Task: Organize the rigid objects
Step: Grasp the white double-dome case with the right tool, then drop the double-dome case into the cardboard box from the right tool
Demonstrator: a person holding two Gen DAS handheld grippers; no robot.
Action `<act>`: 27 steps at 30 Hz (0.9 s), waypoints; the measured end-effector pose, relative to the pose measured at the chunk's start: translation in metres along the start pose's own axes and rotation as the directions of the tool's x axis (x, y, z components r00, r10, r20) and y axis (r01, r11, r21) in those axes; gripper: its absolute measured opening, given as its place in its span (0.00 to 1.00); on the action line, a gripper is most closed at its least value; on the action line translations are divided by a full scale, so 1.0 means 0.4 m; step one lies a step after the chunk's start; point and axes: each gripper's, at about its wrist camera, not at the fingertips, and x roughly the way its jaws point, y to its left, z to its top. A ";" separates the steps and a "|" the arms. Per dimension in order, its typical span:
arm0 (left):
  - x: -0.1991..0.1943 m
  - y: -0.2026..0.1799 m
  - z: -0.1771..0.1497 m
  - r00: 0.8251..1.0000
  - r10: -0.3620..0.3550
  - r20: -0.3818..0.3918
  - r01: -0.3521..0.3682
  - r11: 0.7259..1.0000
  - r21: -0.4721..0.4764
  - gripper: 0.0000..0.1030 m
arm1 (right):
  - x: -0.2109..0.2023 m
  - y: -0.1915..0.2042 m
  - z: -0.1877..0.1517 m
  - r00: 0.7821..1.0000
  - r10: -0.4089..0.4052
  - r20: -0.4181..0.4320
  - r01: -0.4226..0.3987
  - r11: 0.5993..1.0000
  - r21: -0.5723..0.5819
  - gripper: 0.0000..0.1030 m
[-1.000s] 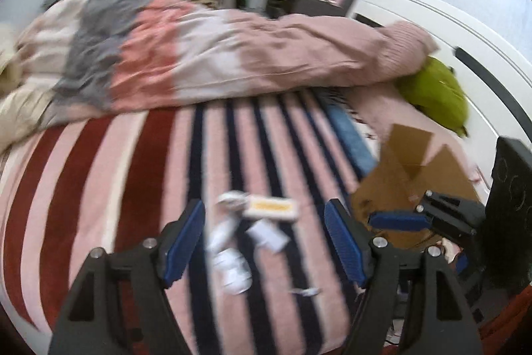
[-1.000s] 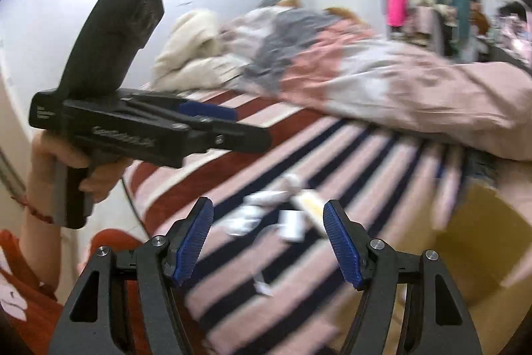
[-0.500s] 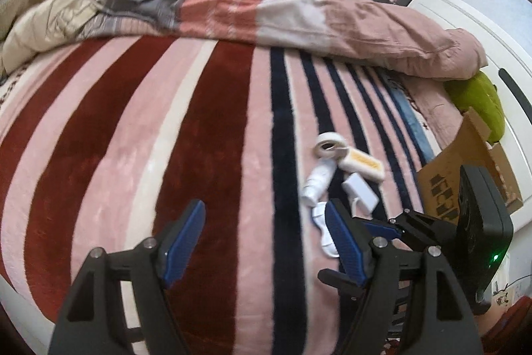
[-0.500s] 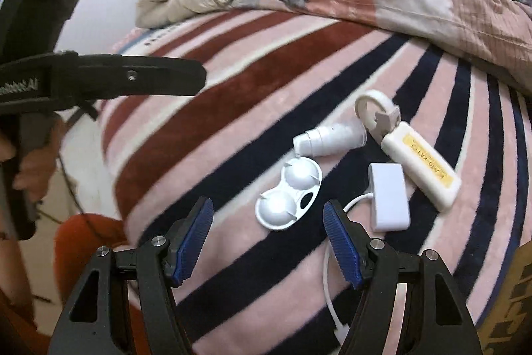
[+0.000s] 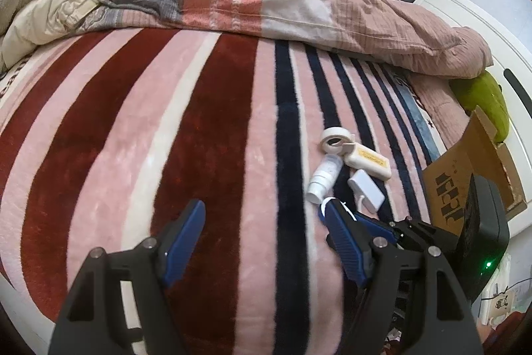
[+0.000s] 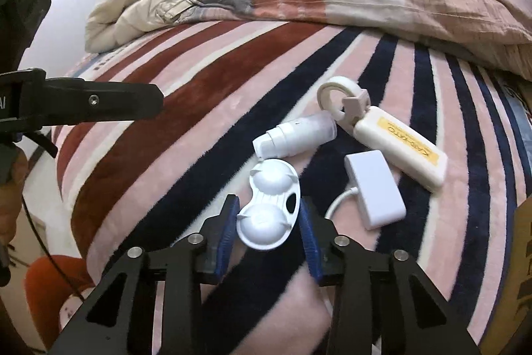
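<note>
- White plastic double-domed case (image 6: pixel 268 207): two round cups, one oval hole; lies on striped pink, red and navy plush blanket (image 6: pixel 173 108), pinched between right gripper (image 6: pixel 268 237) blue pads.
- Left gripper (image 5: pixel 262 242): fingers spread wide, holding nothing, above blanket.
- White adapter block with cord (image 6: pixel 375 190): just beside case.
- White pump bottle (image 6: pixel 296 137): lying flat.
- Cream tube (image 6: pixel 400 148): yellow label, lettering unreadable.
- White tape ring (image 6: pixel 339 97): touching tube.
</note>
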 end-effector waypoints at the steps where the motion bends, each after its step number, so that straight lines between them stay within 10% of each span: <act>1: -0.007 -0.014 0.002 1.000 -0.005 0.000 0.005 1.000 0.011 0.69 | -0.010 -0.003 0.000 1.000 0.003 0.008 -0.003 1.000 -0.008 0.29; 7: -0.061 -0.123 0.030 0.991 -0.131 0.014 0.129 0.989 0.076 0.69 | -0.129 -0.015 0.036 0.991 0.082 0.108 -0.074 0.994 -0.075 0.29; 13: -0.124 -0.279 0.080 0.946 -0.321 0.034 0.312 0.937 0.159 0.67 | -0.313 -0.050 0.078 0.957 0.168 0.236 -0.132 0.978 -0.162 0.29; 22: -0.106 -0.555 0.150 0.905 -0.424 -0.018 0.406 0.852 0.330 0.19 | -0.490 -0.191 0.064 0.929 0.037 0.367 0.009 0.992 -0.123 0.29; 27: -0.044 -0.719 0.162 0.901 -0.420 -0.106 0.425 0.807 0.410 0.19 | -0.550 -0.307 0.023 0.928 -0.051 0.370 0.071 0.997 -0.039 0.28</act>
